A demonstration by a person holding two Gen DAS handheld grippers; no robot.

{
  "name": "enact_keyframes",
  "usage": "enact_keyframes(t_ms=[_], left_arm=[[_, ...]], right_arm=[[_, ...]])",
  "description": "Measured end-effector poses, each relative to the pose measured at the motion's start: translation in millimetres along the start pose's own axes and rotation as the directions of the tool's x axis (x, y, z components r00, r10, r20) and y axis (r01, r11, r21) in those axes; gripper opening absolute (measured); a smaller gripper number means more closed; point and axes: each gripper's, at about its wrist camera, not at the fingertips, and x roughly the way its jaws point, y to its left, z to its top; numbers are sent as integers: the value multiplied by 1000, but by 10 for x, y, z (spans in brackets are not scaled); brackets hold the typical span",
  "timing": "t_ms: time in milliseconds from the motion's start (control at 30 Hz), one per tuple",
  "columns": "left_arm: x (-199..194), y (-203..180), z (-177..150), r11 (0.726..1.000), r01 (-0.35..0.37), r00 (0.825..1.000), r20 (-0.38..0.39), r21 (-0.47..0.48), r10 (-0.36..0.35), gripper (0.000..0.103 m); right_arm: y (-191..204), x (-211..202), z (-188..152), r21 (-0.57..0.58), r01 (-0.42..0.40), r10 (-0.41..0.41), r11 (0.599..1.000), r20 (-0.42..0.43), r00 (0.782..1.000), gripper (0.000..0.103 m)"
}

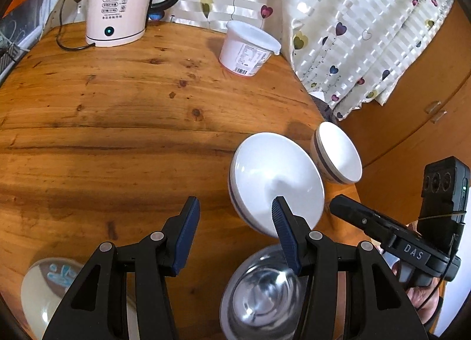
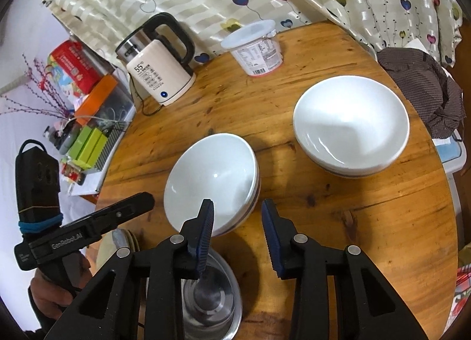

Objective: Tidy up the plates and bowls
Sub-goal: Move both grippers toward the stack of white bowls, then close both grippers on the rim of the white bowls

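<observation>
A white bowl with a dark band (image 2: pixel 212 175) (image 1: pixel 273 175) sits near the middle of the round wooden table (image 2: pixel 353 222). My right gripper (image 2: pixel 237 213) is open astride the bowl's near right rim, one finger over the inside and one outside, with no pad seen pressing. Its tip (image 1: pixel 335 204) shows beside that rim in the left wrist view. A second white bowl (image 2: pixel 350 125) (image 1: pixel 338 151) stands farther right. A steel bowl (image 1: pixel 265 290) (image 2: pixel 209 295) lies below both grippers. My left gripper (image 1: pixel 235 213) (image 2: pixel 132 204) is open over bare wood, left of the banded bowl.
A patterned plate (image 1: pixel 44 287) lies at the near left edge, and plate rims (image 2: pixel 126 240) show beside the steel bowl. A kettle (image 1: pixel 117 7) (image 2: pixel 159 69) and a white lidded tub (image 1: pixel 247 48) (image 2: pixel 256 48) stand at the back by the curtain. Brown cloth (image 2: pixel 424 89) hangs off the right side.
</observation>
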Motion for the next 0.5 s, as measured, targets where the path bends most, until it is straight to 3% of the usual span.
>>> enact_keyframes(t_ms=[133, 367, 500], left_arm=[[84, 9, 28, 1000, 1, 1000, -10, -8, -1, 52], [233, 17, 76, 1000, 3, 999, -33, -7, -3, 38], [305, -10, 79, 1000, 12, 999, -48, 7, -12, 35]], right_arm=[[-15, 61, 38, 3, 0, 0, 1000, -8, 1000, 30], [-37, 151, 79, 7, -1, 1, 1000, -23, 1000, 27], [-35, 199, 85, 8, -1, 1, 1000, -33, 999, 25]])
